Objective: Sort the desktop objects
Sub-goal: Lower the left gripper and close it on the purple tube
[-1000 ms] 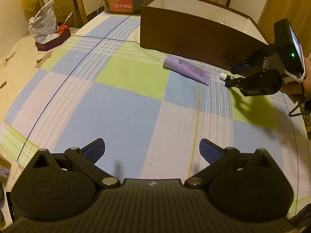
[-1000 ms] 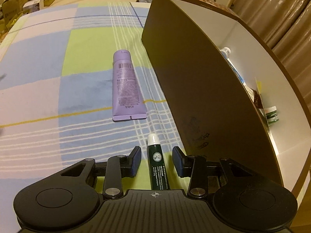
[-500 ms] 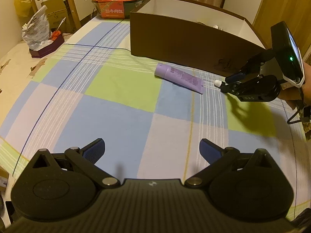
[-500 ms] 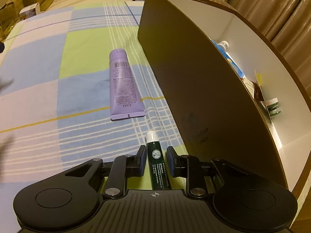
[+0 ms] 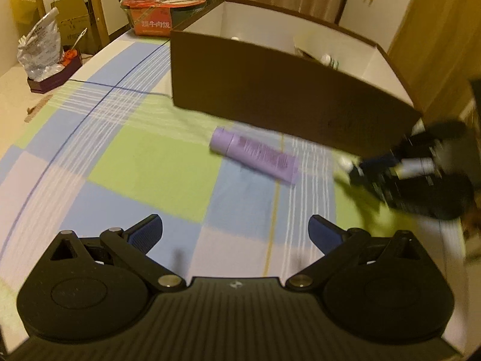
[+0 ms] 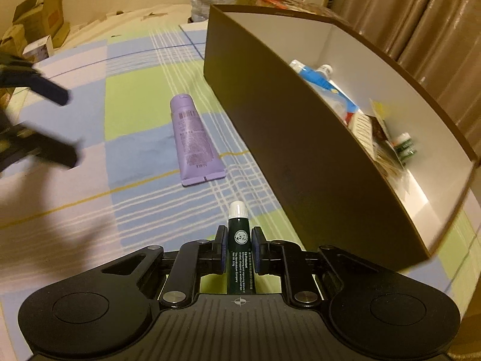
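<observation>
Right claw (image 6: pixel 238 251), now clamped on the lip balm (image 6: pixel 239 240), lifts it beside the box (image 6: pixel 300 156); left claw (image 5: pixel 235 234) gapes empty

A purple plastic squeeze tube (image 6: pixel 194 141) lies on the checked tablecloth (image 6: pixel 135 102) just left of the big brown cardboard box (image 6: pixel 300 156), which holds small tubes (image 6: pixel 327 90).

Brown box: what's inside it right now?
Inside the brown box: a blue-and-white tube, a small green-labelled container and some packets. Its near wall hides the rest of the floor.
</observation>
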Tool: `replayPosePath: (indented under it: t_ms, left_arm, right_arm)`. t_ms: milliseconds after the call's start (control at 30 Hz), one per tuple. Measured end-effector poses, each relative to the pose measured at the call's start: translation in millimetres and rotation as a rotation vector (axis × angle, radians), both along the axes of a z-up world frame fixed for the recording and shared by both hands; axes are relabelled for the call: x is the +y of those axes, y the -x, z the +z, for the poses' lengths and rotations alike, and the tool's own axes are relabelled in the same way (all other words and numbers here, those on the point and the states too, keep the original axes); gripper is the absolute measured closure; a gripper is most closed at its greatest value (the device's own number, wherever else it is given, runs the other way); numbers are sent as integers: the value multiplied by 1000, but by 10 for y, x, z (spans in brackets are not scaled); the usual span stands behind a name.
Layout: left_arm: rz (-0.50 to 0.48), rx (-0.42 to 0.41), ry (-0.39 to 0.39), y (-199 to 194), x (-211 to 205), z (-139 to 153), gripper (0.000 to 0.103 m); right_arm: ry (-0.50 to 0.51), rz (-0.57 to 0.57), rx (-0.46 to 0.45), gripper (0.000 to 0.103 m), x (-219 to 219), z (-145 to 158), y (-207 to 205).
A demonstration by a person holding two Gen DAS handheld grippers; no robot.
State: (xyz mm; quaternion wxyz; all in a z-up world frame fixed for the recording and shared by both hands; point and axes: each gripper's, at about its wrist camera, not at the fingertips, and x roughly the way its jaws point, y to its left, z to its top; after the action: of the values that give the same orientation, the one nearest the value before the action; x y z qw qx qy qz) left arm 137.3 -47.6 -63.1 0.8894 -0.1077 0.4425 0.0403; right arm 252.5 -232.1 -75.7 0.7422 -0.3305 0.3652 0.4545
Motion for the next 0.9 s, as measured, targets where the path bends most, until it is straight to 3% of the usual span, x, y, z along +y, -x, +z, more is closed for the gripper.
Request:
replayPosePath:
  t_ms: [133,233,333,433,600,667,900]
  left_arm:
    - [86,-26,83,-294,46,-93,3]
    - [159,-31,133,-482,92,-197,13]
    - [226,-34,170,-638,132,-315,15]
    - [261,-36,185,-764,132,-393,26]
    - [231,-18,128,-919,59,-443,35]
    - [200,-8,90,-933,44,-435,49]
    - [60,16,-1,-807,61,-338,77]
  right_arm:
    - [3,-26,-2,88,-144,72,45]
    - [17,-47,-7,88,-255,105,66]
    - [31,-66,-11,88,-356,125,73]
    - [42,-83,-11,88,-447,138,66]
    - [44,-104,-1,88,-522,123,19]
    - [37,-108,7,88,-519,102,-12]
    - [-5,-111,33,88,-426,76,-18]
